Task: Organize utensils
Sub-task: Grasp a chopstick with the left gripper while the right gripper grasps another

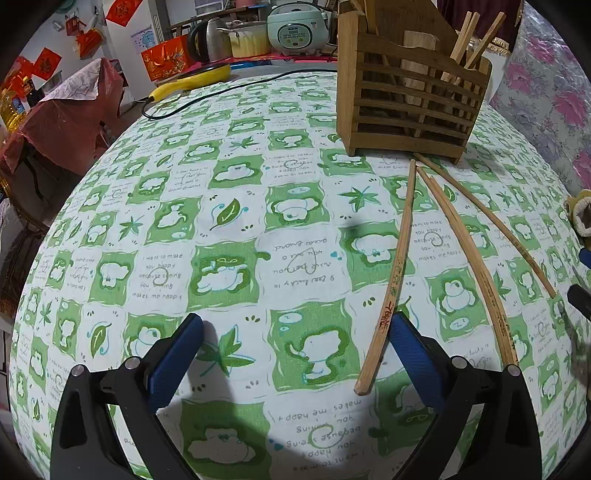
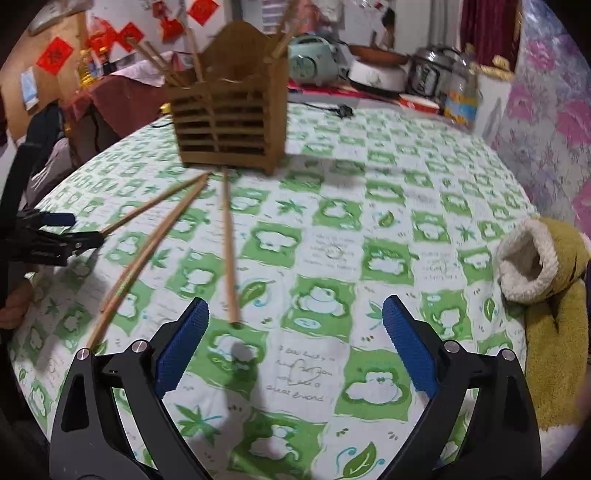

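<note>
A slatted wooden utensil holder (image 1: 410, 99) stands on the green-patterned tablecloth (image 1: 236, 236), with chopsticks in it; it also shows in the right wrist view (image 2: 225, 122). Three loose chopsticks lie fanned in front of it: one (image 1: 393, 273), a second (image 1: 469, 254) and a third (image 1: 491, 225). My left gripper (image 1: 295, 332) is open and empty, its right finger beside the nearest chopstick's end. My right gripper (image 2: 295, 325) is open and empty above the cloth, right of a chopstick (image 2: 229, 251). The left gripper (image 2: 55, 236) shows at the left edge.
A yellow-green plush item with a white fleece opening (image 2: 546, 295) lies at the table's right edge. A black cable (image 1: 229, 92) and a yellow appliance (image 1: 195, 79) lie at the far edge. Rice cooker (image 1: 295, 29), pots and a red box stand behind.
</note>
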